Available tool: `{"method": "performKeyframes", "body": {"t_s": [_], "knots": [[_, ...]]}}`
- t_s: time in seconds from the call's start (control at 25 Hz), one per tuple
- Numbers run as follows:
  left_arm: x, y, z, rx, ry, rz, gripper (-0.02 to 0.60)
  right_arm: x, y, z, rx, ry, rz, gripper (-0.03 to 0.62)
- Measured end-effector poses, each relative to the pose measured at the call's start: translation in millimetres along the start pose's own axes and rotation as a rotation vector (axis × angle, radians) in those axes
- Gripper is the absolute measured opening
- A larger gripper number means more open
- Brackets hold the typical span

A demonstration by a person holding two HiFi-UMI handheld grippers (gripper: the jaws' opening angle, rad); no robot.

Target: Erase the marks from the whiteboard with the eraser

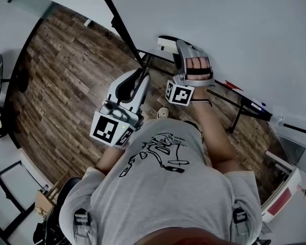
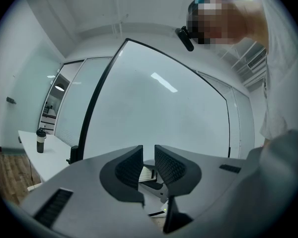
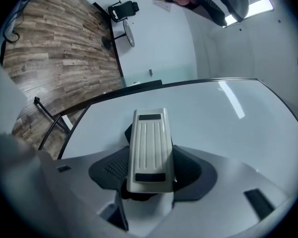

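1. My right gripper (image 3: 150,168) was clamped on the eraser (image 3: 149,138) by its long sides, at lower centre of the right gripper view.
2. The eraser pointed at the whiteboard (image 3: 223,118); I could not tell whether its dark underside touched the board.
3. My left gripper (image 2: 149,165) carried nothing, its jaws only a narrow gap apart, at the bottom of its own view.
4. I judged the eraser light, with a stiff ribbed plastic back and a soft pad beneath. A grip on the sides near the middle suited it, keeping the pad flat.
5. I saw no marks on the board shown.
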State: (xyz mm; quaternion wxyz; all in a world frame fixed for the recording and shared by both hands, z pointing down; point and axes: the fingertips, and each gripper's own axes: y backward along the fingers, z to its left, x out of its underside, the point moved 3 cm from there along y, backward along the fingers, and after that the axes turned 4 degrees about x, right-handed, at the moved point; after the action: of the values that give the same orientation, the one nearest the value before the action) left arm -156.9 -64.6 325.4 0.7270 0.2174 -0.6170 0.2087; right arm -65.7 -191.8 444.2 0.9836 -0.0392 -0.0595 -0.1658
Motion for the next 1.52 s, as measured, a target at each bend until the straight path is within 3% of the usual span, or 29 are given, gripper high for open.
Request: {"method": "performKeyframes", "body": {"t_s": [0.24, 0.36, 0.48, 0.68, 0.88, 1.12, 1.24, 1.52], "knots": [[-0.7, 1.1, -3.5, -0.003, -0.007, 0.001, 0.081, -3.4, -3.2, 23.7, -0.080, 0.024, -0.007, 0.259], [-1.7, -0.9, -8.4, -0.001, -0.010, 0.000, 0.082, -6.6, 2.6, 28.1, -0.165, -0.041, -0.026, 0.259], [-2.8, -3.4, -14.1, 0.005, -0.012, -0.001, 0.082, -3.8, 18.8, 13.9, -0.184, -0.202, -0.062, 0.261], [-2.4, -9.6, -26.8, 0.026, -0.013, 0.000, 0.081, 17.1, 56.3, -21.0, -0.205, -0.596, -0.101, 0.261], [-2.3, -27.8, -52.3, 0.079, -0.010, 0.001, 0.082, 47.3, 93.8, -53.4, -0.171, -0.812, -0.119, 0.261], [-5.5, -52.0, -89.7, 0.157, -0.016, -0.005, 0.082, 91.5, 138.2, -90.0, -0.133, -1.170, -0.186, 0.261], [-7.3, -62.4, -108.3, 0.189, -0.018, -0.011, 0.082, 111.3, 163.2, -109.6, -0.094, -1.281, -0.214, 0.261], [-6.3, -85.2, -153.3, 0.252, -0.014, -0.007, 0.083, 160.5, 219.5, -132.3, -0.033, -1.367, -0.248, 0.259]]}}
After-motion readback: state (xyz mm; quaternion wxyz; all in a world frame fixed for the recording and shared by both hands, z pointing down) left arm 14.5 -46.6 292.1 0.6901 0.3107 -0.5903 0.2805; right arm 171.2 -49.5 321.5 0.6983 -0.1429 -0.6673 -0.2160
